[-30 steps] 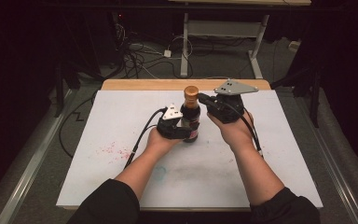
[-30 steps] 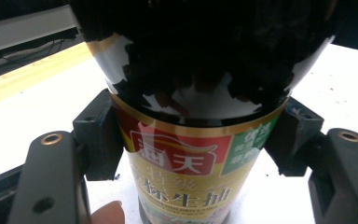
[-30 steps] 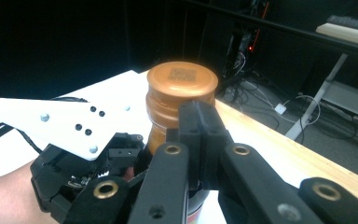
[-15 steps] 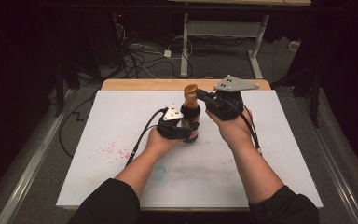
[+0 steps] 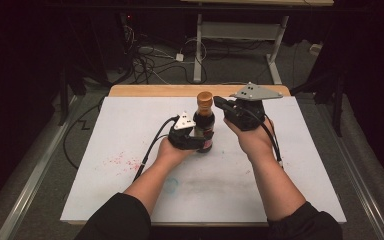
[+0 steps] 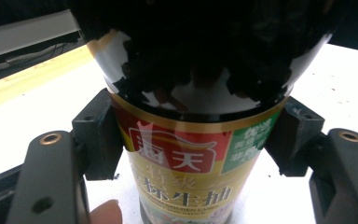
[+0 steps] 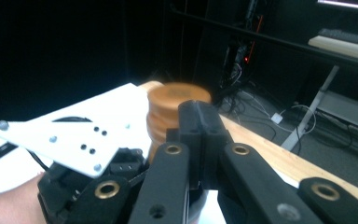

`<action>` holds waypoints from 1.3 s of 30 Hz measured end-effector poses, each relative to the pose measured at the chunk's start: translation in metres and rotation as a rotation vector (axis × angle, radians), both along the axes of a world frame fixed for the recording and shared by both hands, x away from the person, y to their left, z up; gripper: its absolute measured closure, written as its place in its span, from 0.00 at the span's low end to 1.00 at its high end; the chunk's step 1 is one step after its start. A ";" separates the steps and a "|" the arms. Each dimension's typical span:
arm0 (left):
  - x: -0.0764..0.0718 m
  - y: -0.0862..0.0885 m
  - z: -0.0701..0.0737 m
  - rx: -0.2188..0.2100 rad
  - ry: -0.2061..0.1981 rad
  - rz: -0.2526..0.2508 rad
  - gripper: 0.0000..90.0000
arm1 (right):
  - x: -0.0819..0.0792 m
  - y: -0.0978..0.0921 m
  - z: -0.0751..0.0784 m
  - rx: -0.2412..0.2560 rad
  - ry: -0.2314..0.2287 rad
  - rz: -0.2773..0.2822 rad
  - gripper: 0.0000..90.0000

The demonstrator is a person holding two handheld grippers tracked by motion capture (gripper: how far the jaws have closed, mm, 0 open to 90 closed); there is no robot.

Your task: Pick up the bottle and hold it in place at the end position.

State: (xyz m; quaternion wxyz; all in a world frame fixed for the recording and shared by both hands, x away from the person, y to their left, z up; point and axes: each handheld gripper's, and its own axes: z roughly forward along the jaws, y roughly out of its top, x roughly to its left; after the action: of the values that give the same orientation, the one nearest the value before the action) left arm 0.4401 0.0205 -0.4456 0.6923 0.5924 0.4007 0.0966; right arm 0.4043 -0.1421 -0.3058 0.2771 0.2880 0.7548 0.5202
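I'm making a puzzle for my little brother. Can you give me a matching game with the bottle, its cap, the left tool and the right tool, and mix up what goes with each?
Things:
1. bottle
2. cap
3. left tool
4. right tool

Descriptions:
A. orange-brown and round, at the very top
B. jaws pressed together, up beside the cap
C. dark glass with a red, green and yellow label, standing upright on the white table
D. jaws clamped on either side of the label

Pairs: 1-C, 2-A, 3-D, 4-B
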 end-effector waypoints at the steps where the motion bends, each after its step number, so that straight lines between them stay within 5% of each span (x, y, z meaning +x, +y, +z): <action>1: 0.000 0.000 0.000 -0.002 -0.001 0.001 0.32 | 0.000 -0.001 -0.001 -0.004 0.002 -0.001 1.00; 13: 0.000 0.000 -0.001 -0.009 -0.003 0.003 0.32 | 0.000 0.001 -0.008 -0.049 0.038 0.019 1.00; 39: -0.001 -0.001 -0.001 -0.006 -0.003 0.013 0.32 | 0.005 0.006 -0.005 -0.063 0.058 0.010 1.00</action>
State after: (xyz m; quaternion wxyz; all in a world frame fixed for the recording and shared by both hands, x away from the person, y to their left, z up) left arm 0.4394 0.0191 -0.4462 0.6941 0.5873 0.4038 0.1008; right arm 0.4090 -0.1361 -0.3107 0.2613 0.2903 0.7801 0.4888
